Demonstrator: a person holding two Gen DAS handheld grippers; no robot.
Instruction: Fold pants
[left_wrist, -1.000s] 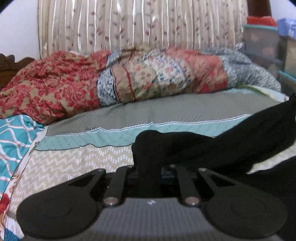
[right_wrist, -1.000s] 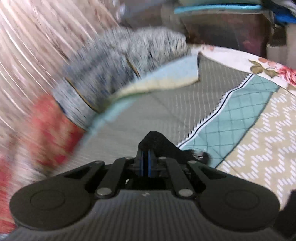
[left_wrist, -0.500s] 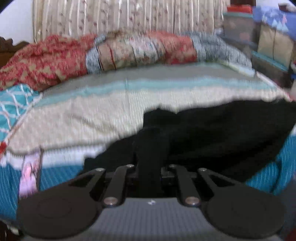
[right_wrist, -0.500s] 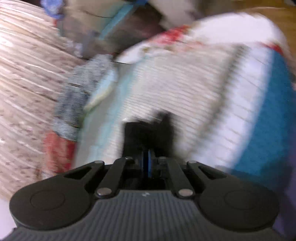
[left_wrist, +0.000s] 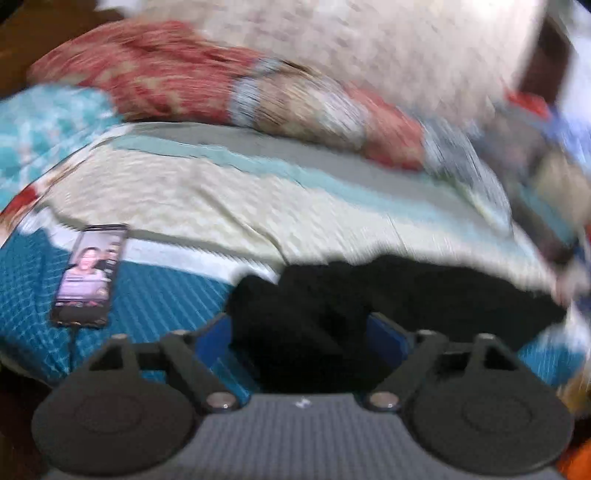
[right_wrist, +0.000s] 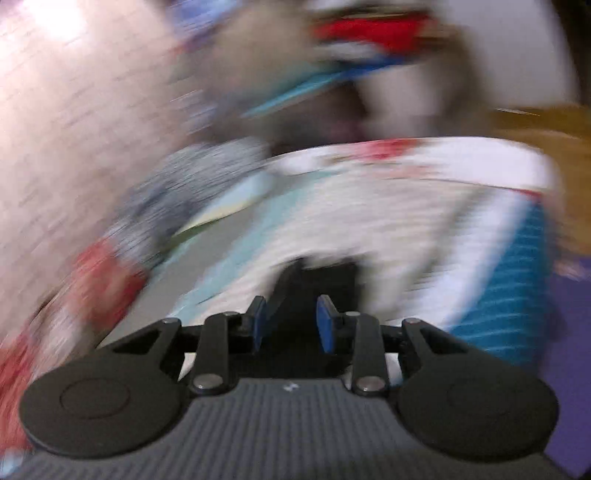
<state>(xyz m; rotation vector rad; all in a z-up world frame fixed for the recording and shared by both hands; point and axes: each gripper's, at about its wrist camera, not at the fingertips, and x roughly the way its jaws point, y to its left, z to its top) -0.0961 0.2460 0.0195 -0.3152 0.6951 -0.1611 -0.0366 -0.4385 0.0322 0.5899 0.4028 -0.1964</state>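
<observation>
Black fabric pants (left_wrist: 388, 295) lie bunched near the front edge of the bed, between the blue pads of the left hand-held gripper (left_wrist: 301, 332), whose jaws have just been opening and now stand wide apart with the cloth loose between them, not pinched. In the right wrist view the right hand-held gripper (right_wrist: 291, 321) has also just been opening; its blue pads stand partly apart with dark cloth (right_wrist: 317, 280) of the pants between and ahead of them, though blur hides whether they touch it. Beyond lies a quilted bedspread (left_wrist: 207, 199) banded in cream, pale teal and blue. A lit black smartphone (left_wrist: 88, 275) rests on its blue band, left of the pants. A red-patterned rolled blanket (left_wrist: 177, 74) lies along the far side.
</observation>
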